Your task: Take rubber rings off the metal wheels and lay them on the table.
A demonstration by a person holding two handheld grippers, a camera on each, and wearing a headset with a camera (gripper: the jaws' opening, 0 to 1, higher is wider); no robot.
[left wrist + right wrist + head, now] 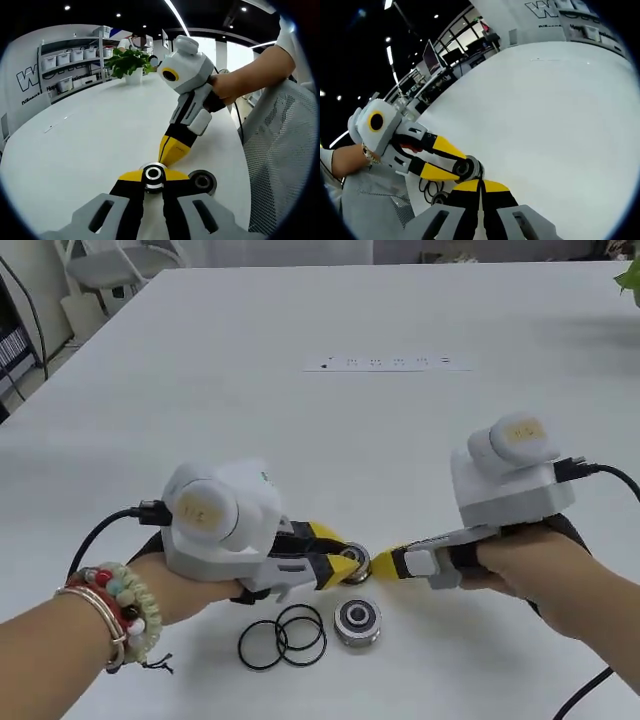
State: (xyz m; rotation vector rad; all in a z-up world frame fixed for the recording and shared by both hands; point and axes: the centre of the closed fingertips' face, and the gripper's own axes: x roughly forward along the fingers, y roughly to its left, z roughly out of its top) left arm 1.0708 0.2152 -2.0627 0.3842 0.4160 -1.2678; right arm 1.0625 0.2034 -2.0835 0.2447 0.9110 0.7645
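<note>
My left gripper (347,562) is shut on a small metal wheel (354,560), held just above the table; in the left gripper view the wheel (153,176) sits between the yellow jaw tips. My right gripper (381,561) is shut, and its tips touch the held wheel's right side (470,169). I cannot tell whether anything is pinched between them. A second metal wheel (357,622) with a dark band lies flat on the table in front of the grippers. Two thin black rubber rings (262,645) (301,632) lie overlapping to its left.
The white table (330,440) stretches far ahead, with a flush power-socket strip (388,363) near its middle. A chair (120,265) stands beyond the far left corner, and a green plant (129,61) sits at the far right edge.
</note>
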